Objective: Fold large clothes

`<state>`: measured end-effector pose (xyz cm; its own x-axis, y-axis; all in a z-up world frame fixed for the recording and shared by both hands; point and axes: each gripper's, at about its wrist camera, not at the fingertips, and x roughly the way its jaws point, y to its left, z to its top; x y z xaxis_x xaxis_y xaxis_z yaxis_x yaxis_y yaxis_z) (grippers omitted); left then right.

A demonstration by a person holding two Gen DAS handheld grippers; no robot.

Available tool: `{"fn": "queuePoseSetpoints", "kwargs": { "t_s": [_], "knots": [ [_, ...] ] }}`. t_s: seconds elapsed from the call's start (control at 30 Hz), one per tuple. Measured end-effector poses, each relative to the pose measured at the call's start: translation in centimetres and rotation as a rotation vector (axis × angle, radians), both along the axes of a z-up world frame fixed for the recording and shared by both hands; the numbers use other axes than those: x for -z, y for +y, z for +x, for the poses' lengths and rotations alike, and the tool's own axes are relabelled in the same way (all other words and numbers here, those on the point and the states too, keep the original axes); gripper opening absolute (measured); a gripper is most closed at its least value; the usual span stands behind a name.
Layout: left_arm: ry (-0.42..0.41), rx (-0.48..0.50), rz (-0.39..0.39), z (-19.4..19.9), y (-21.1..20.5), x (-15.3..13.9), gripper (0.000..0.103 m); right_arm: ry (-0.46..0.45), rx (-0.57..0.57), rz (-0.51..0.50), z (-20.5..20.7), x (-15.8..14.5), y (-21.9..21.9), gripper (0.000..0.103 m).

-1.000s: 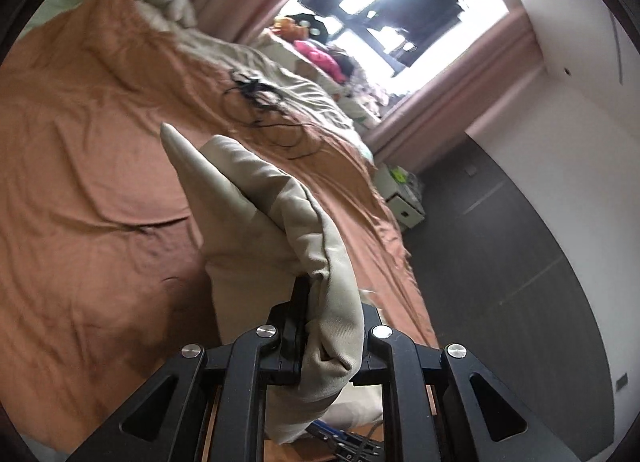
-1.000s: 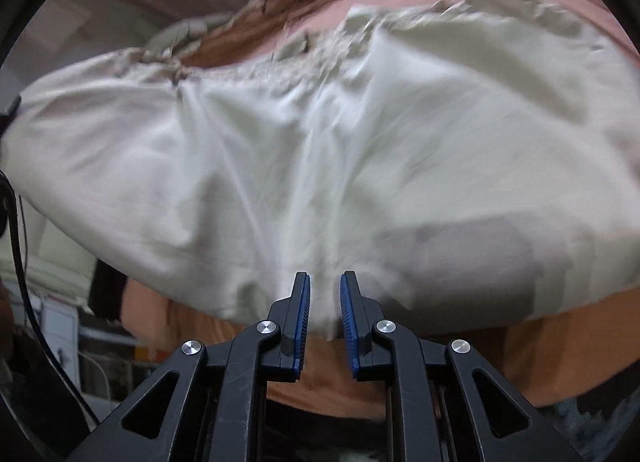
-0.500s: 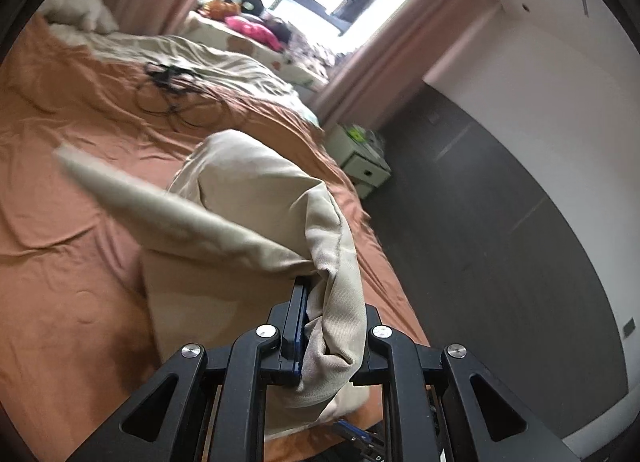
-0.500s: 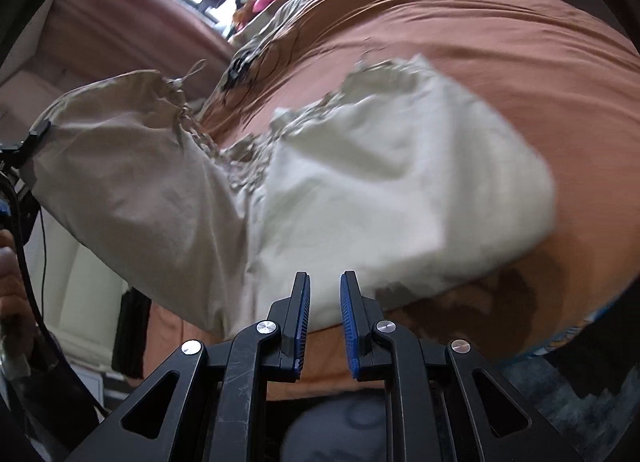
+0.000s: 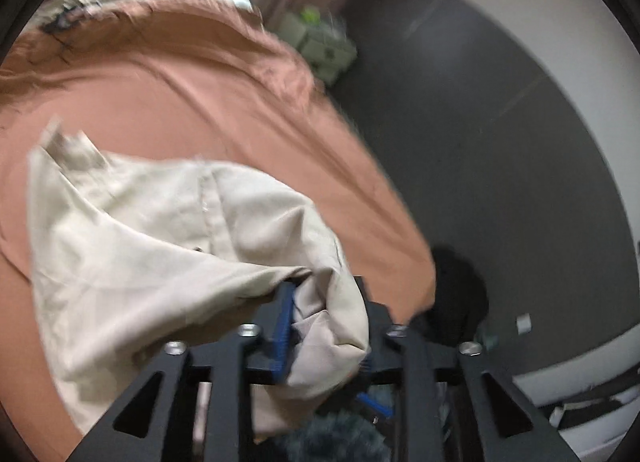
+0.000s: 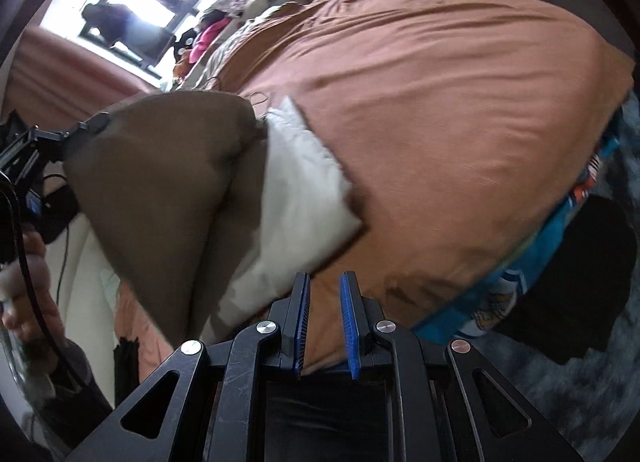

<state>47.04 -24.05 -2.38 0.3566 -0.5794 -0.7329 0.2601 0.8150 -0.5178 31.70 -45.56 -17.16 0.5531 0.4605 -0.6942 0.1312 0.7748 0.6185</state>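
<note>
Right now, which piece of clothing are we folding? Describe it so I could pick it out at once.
Start at the bed, covered by a wide rust-orange sheet. Near its foot-end edge lies a crumpled beige garment, one bunched end between the opening jaws of the left gripper. It is the only pale cloth on this end of the sheet; the other pale bedding sits far off by the window.

Light source: daylight from the window (image 6: 132, 9), up and left of the right gripper (image 6: 325, 322), blown out to white glare.
Brightness: bed sheet (image 6: 440, 109) ahead evenly lit; floor (image 5: 500, 149) right of the left gripper (image 5: 324, 326) dim.
Shadow: the lifted cloth (image 6: 160, 197) looks brown, backlit; its lying part stays pale.
Blur: left view smeared throughout; right view sharper ahead of the gripper.
Edges: fisheye bending, black corners.
</note>
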Motion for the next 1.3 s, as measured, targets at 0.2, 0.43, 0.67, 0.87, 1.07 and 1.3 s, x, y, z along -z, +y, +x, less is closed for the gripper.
{"fn": "queuePoseSetpoints", "kwargs": {
  "t_s": [0.2, 0.43, 0.67, 0.87, 1.07, 1.3],
  "knots": [
    [-0.011, 0.059, -0.043, -1.4, 0.6, 0.8, 0.058, -0.011, -0.026, 0.01, 0.0, -0.5, 0.0, 0.019],
    [-0.061, -0.1, 0.033, -3.4, 8.1, 0.3, 0.06, -0.039, -0.081, 0.026, 2.2, -0.7, 1.9, 0.048],
    [-0.015, -0.268, 0.092, -5.8, 15.7, 3.3, 0.06, -0.004, -0.112, 0.046, 4.5, 0.5, 2.6, 0.048],
    [0.048, -0.36, 0.122, -8.4, 20.1, 7.0, 0.06, 0.009, -0.125, 0.053, 6.2, 1.1, 3.1, 0.048],
    [0.107, -0.398, 0.121, -10.3, 21.5, 10.8, 0.06, -0.083, -0.141, 0.023, 6.3, 0.3, 3.2, 0.014],
    [0.131, -0.396, 0.068, -11.2, 21.2, 14.0, 0.058, -0.06, -0.096, -0.018, 5.7, 1.0, 1.9, 0.01]
  ]
}}
